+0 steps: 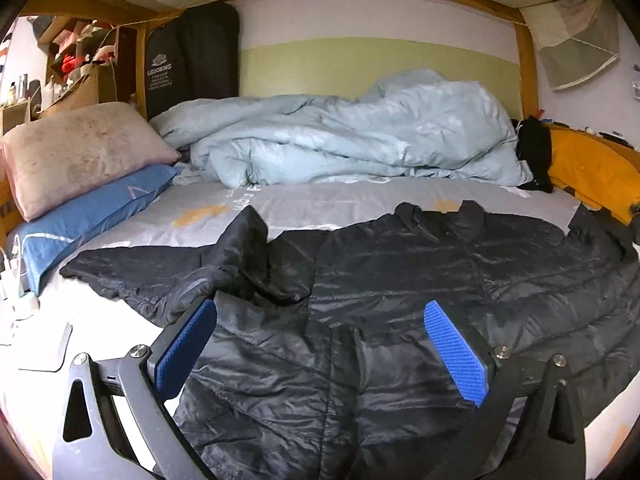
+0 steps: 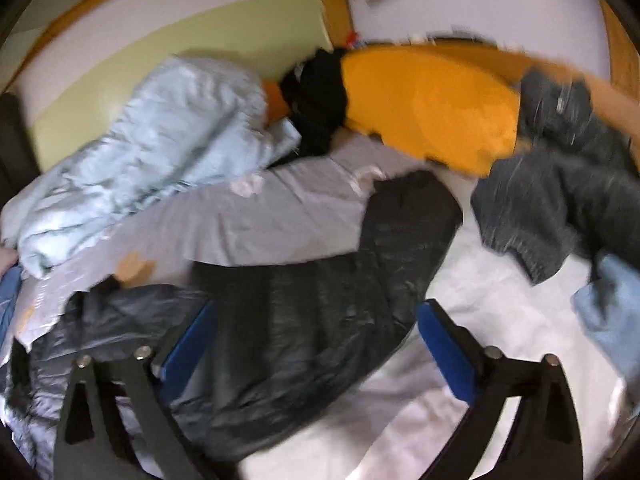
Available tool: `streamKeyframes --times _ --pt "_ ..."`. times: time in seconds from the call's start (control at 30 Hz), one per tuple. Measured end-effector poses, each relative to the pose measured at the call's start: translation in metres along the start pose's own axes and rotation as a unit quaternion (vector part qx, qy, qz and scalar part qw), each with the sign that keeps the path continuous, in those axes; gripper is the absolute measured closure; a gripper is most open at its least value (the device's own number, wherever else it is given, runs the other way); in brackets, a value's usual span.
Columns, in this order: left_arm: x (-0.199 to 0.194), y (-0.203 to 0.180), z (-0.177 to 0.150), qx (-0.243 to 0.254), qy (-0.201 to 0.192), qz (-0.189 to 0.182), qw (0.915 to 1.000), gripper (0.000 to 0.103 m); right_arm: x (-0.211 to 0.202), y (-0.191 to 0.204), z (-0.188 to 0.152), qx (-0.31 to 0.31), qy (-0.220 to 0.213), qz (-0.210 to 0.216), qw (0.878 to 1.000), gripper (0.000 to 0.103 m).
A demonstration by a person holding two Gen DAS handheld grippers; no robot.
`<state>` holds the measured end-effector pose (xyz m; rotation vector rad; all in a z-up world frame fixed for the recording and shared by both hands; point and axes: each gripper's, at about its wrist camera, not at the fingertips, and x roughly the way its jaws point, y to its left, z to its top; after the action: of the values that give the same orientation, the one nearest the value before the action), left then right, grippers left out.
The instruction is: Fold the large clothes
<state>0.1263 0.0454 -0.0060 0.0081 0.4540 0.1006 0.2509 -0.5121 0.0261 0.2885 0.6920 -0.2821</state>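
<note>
A large black puffer jacket (image 1: 400, 280) lies spread flat on the bed, one sleeve reaching left. My left gripper (image 1: 320, 312) is open and empty, just above the jacket's lower middle, with its blue pads (image 1: 456, 356) to either side. In the blurred right wrist view the same jacket (image 2: 312, 300) shows with a sleeve stretching up to the right. My right gripper (image 2: 316, 312) is open and empty, hovering over that sleeve.
A crumpled light blue duvet (image 1: 352, 136) lies at the back of the bed. Pink and blue pillows (image 1: 80, 168) lie at left. An orange cushion (image 2: 428, 108), a dark grey garment (image 2: 560, 176) and a light blue cloth (image 2: 608, 316) lie at right. A wooden bed frame (image 1: 526, 60) surrounds it.
</note>
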Motion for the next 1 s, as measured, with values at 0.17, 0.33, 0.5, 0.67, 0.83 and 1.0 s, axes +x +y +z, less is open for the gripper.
streamKeyframes --times 0.17,0.33,0.5,0.67,0.83,1.0 --pt "0.002 -0.005 -0.001 0.006 -0.01 -0.005 0.9999 0.0 0.054 -0.026 -0.002 0.01 0.05 -0.053 0.997 0.021" --pt "0.011 -0.015 -0.01 0.027 0.017 -0.008 0.9995 0.0 0.08 -0.018 -0.011 -0.024 0.091 -0.069 0.993 0.05" --pt "0.0 -0.011 -0.008 0.007 0.019 -0.017 0.9997 0.0 0.074 -0.02 -0.018 -0.026 0.078 -0.115 0.99 0.094" --pt "-0.013 -0.006 -0.002 -0.011 0.009 -0.026 0.9996 0.0 0.02 -0.019 -0.027 0.002 0.063 -0.065 0.996 0.098" --pt "-0.022 -0.008 -0.001 -0.015 0.002 -0.032 0.9994 0.0 -0.017 -0.002 -0.044 -0.007 0.041 -0.036 0.998 0.098" --pt "-0.034 -0.013 0.001 -0.012 -0.016 -0.034 0.9992 0.0 -0.045 0.034 -0.044 -0.06 -0.052 -0.007 0.997 0.098"
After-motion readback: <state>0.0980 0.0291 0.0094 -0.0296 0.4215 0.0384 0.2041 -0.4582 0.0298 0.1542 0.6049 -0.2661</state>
